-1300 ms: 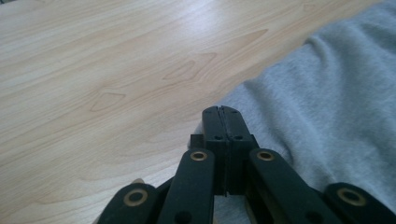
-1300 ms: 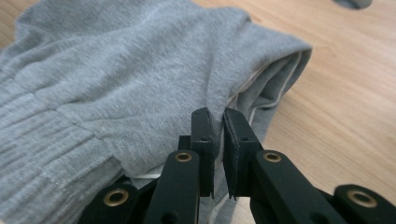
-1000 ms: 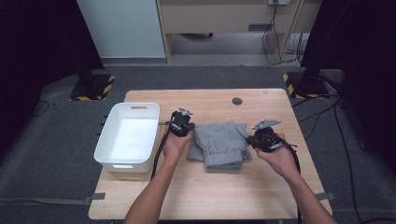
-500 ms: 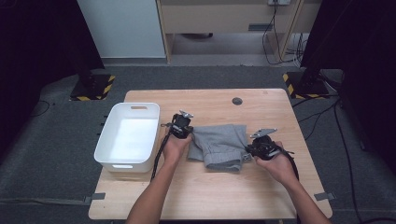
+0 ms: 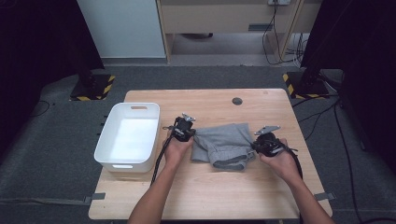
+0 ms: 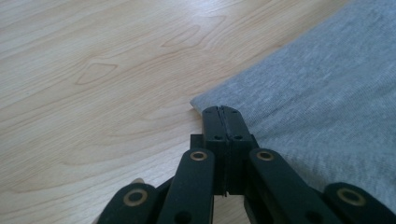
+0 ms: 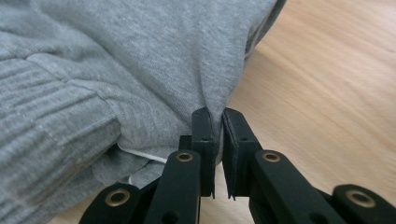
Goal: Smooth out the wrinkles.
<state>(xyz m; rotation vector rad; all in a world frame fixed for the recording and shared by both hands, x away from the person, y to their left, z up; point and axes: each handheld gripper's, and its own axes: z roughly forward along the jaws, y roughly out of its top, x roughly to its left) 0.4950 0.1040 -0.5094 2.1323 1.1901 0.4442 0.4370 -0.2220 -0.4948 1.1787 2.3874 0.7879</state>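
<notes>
Grey folded cotton garment (image 5: 223, 145) lies on our wooden surface (image 5: 210, 196); both grippers, left (image 5: 183, 129) and right (image 5: 266, 142), clench its edges; the white plastic bin (image 5: 108, 154) awaits it.

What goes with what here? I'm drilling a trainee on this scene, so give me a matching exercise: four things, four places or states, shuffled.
Things:
1. bin
2. garment
3. left hand-held gripper
4. right hand-held gripper

Places or states:
A. shut on the garment's right edge
B. white, at the table's left edge
C. grey, folded at mid-table
D. shut on the garment's left corner

Pairs: 1-B, 2-C, 3-D, 4-A
</notes>
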